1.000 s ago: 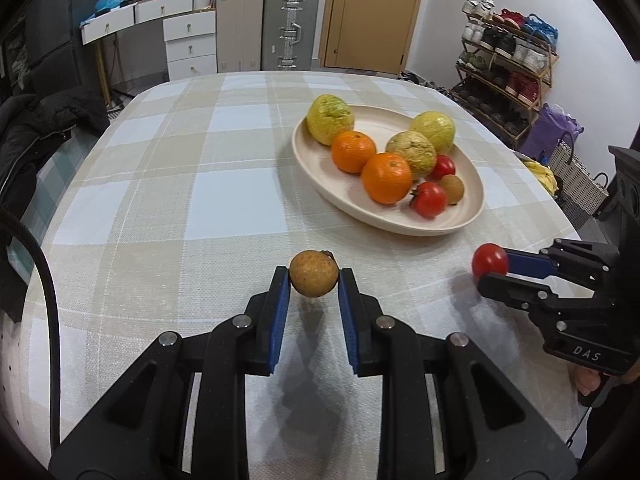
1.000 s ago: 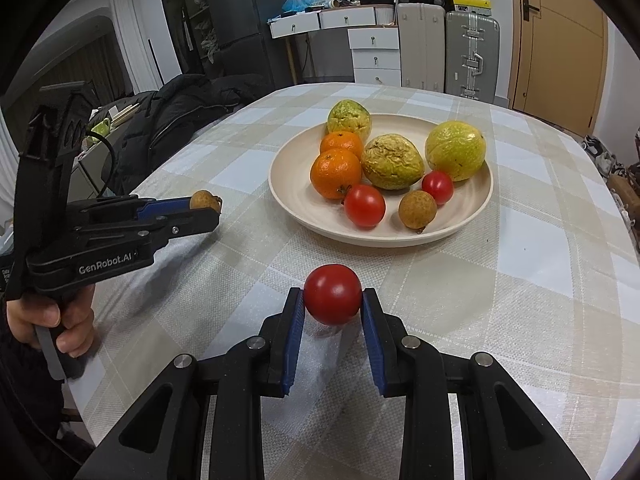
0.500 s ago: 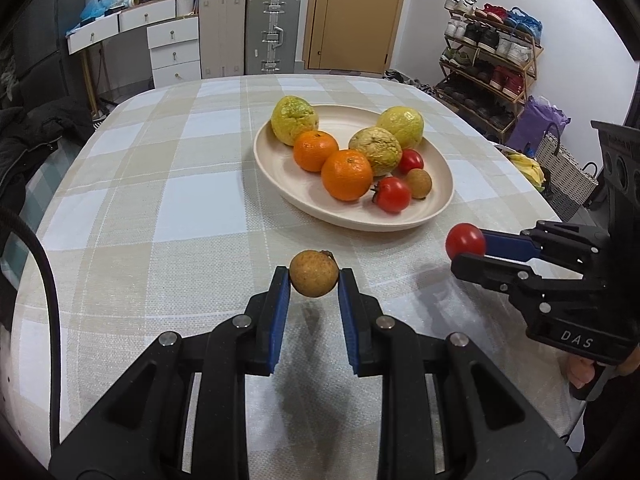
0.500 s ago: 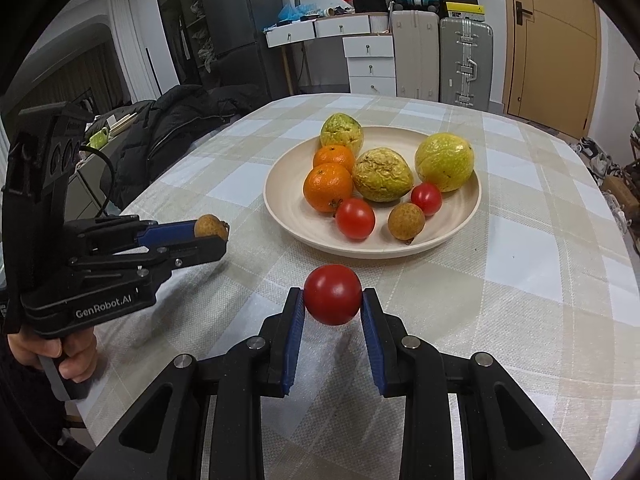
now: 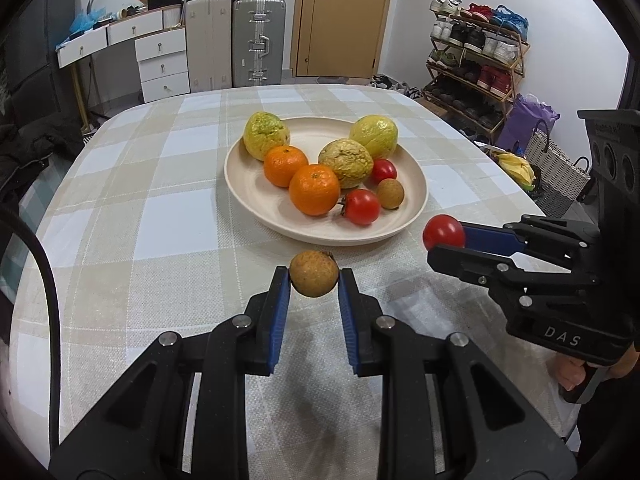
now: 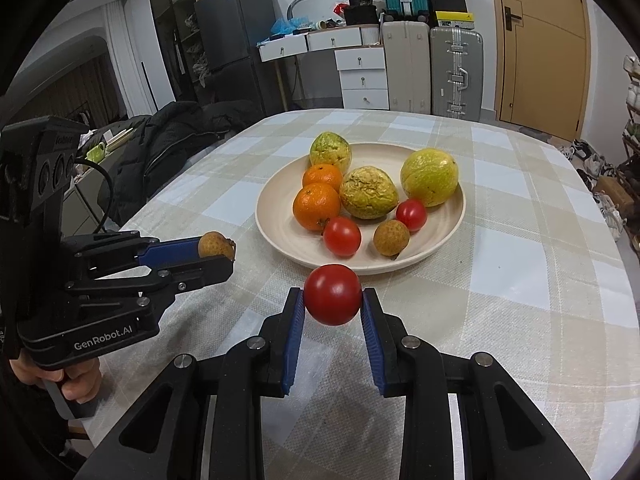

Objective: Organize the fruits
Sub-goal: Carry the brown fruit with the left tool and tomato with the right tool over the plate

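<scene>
Round beige plate [image 5: 416, 200] mid-frame mostly filled; left gripper [image 5: 314, 280] fingers held small brown longan [image 5: 314, 274], right gripper [image 6: 333, 300] fingers held red tomato [image 6: 333, 294], both unplaced.

The left wrist view looks forward and down along its own black, blue-padded left gripper [image 5: 314, 280], close above the beige checked tablecloth [image 5: 132, 216]. The right wrist view does likewise along the right gripper [image 6: 332, 300]. Both share the round cream plate [image 5: 412, 200] of fruit, and each shows the other gripper from the side.
</scene>
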`<state>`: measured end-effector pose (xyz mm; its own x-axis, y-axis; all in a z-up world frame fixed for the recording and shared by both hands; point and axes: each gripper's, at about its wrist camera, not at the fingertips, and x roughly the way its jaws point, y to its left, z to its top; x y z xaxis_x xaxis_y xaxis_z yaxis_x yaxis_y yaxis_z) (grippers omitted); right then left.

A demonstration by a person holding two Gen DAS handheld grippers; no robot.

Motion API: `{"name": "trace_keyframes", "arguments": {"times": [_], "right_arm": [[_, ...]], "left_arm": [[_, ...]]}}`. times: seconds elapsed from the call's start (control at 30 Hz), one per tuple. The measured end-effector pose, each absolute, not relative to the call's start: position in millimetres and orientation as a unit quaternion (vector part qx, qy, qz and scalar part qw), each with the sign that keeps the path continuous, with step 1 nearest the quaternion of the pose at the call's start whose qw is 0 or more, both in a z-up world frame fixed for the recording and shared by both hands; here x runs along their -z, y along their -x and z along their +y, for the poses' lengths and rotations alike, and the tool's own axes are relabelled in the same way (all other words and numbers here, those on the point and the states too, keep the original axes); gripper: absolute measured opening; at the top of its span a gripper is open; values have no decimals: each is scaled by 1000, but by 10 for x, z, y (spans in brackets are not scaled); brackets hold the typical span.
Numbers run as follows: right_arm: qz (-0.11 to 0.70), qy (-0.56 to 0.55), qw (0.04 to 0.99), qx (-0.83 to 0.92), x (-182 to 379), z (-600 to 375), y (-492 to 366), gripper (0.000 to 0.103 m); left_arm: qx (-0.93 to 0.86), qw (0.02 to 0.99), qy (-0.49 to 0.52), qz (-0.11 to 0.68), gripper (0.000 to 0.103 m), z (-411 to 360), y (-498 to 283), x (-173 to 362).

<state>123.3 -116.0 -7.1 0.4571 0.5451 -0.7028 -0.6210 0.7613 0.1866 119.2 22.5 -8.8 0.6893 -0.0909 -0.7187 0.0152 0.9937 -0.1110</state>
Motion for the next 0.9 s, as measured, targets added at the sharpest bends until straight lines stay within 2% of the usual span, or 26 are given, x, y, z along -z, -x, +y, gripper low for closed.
{"name": "trace_keyframes", "arguments": {"times": [0.9], "right_arm": [[377, 18, 865, -331, 42, -1279, -1359, 30]], "left_arm": [[22, 928, 51, 369, 22, 241, -1387, 1]]}}
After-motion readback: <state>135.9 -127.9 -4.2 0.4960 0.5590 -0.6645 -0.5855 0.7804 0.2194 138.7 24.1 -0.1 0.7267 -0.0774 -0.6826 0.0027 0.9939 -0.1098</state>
